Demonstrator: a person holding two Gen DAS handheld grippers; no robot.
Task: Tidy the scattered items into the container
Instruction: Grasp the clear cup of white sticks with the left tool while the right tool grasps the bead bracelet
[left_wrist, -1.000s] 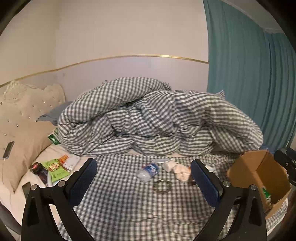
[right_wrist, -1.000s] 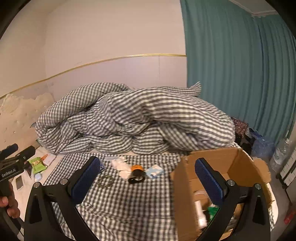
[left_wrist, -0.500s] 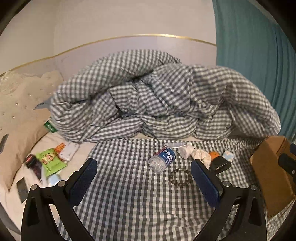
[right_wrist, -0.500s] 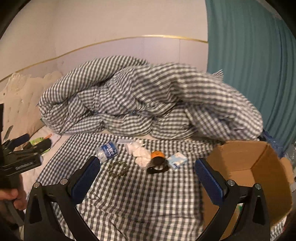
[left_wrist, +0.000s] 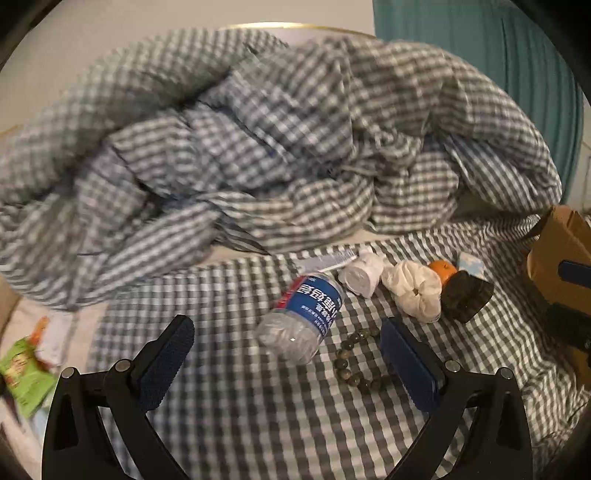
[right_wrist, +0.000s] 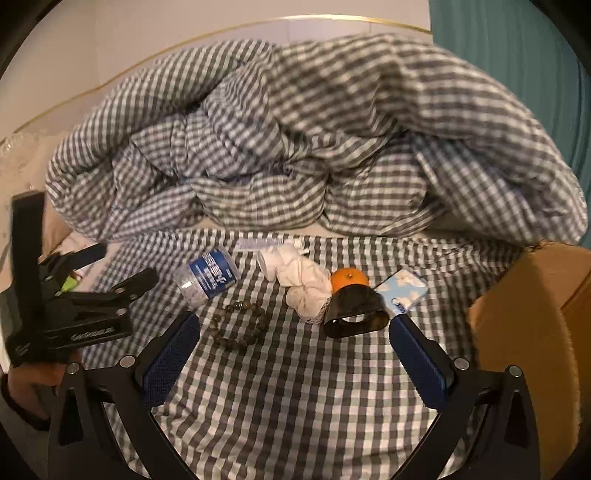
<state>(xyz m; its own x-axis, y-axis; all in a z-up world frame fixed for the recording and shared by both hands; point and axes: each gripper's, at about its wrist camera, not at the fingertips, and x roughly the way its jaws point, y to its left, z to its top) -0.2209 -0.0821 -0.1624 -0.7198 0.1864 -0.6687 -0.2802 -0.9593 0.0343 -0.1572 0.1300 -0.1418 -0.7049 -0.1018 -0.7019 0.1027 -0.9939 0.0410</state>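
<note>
Left wrist view looks down on a checked sheet (left_wrist: 258, 413) with the left gripper (left_wrist: 288, 365) held low over it, jaws wide apart and holding nothing. A bottle (left_wrist: 303, 321) lies on its side between the fingers, just ahead of them at 12 o'clock, cap end away. A bead bracelet (left_wrist: 354, 358) lies touching or just beside the bottle at its 4 o'clock, partly behind the right-hand pad. Farther off at 1 o'clock sit a white roll (left_wrist: 360, 277), a white scrunchie (left_wrist: 413, 291), an orange (left_wrist: 441, 269) and a dark holder (left_wrist: 467, 299), bunched close together. The box (left_wrist: 557, 254) is at 3 o'clock, at the frame's edge.

In the right wrist view the right gripper (right_wrist: 295, 354) is also spread and empty, hovering above the sheet; the bracelet (right_wrist: 238, 326) is at its 11 o'clock, the holder (right_wrist: 354, 314) at 1 o'clock, a flowered card (right_wrist: 404, 291) beyond that, the box (right_wrist: 524, 325) at 3 o'clock. The left gripper (right_wrist: 110, 273) shows at 9 o'clock.

Judging the bottle the likely first pick, the risks are these: it is round, smooth and thin-walled, so a pinch off its middle could let it roll or squirt out, and a hard pinch may crumple it. The right-hand pad could snag the bracelet and drag it along. Soft bedding gives under pressure, so pushing down may bury the fingers in cloth and pinch the sheet instead
</note>
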